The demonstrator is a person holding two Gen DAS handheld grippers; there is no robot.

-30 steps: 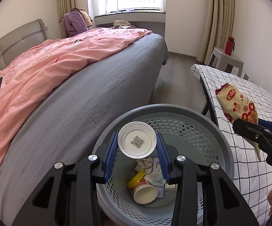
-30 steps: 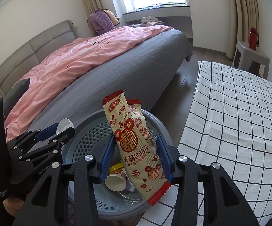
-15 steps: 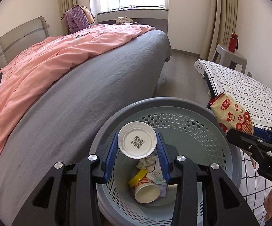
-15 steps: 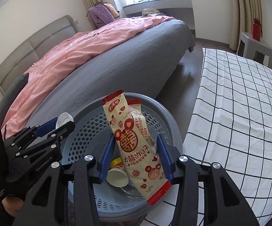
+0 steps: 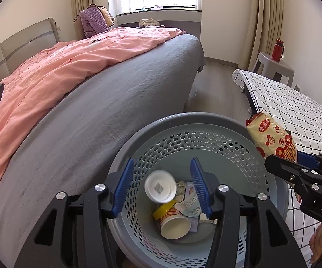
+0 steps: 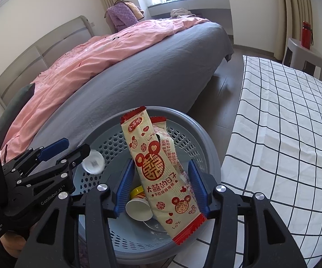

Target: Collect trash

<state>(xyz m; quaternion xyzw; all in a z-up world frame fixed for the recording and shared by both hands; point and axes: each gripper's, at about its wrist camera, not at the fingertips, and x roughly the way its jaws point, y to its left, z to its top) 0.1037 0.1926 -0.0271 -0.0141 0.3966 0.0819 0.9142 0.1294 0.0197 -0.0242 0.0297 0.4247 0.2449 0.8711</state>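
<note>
A grey perforated trash basket (image 5: 205,120) stands between the bed and a checked table; it also shows in the right wrist view (image 6: 207,147). My left gripper (image 5: 161,189) is open above it. A white paper cup (image 5: 160,189), blurred, is loose in the air between its jaws, also seen in the right wrist view (image 6: 93,162). My right gripper (image 6: 158,187) is over the basket, its jaws wide around a red and cream snack wrapper (image 6: 158,167); whether they still touch it is unclear. In the left wrist view the wrapper (image 5: 270,138) sits at the basket's right rim. Inside lie a paper cup (image 5: 174,223) and crumpled papers.
A bed with grey sheet (image 5: 107,111) and pink duvet (image 5: 56,67) lies left of the basket. The checked-cloth table (image 6: 283,134) is on the right. A grey stool (image 5: 272,67) with a red bottle (image 5: 277,50) stands by the far wall.
My left gripper has opened and let go of the white cup, which is dropping into the basket. The right gripper's jaws have widened around the wrapper and moved further over the basket.
</note>
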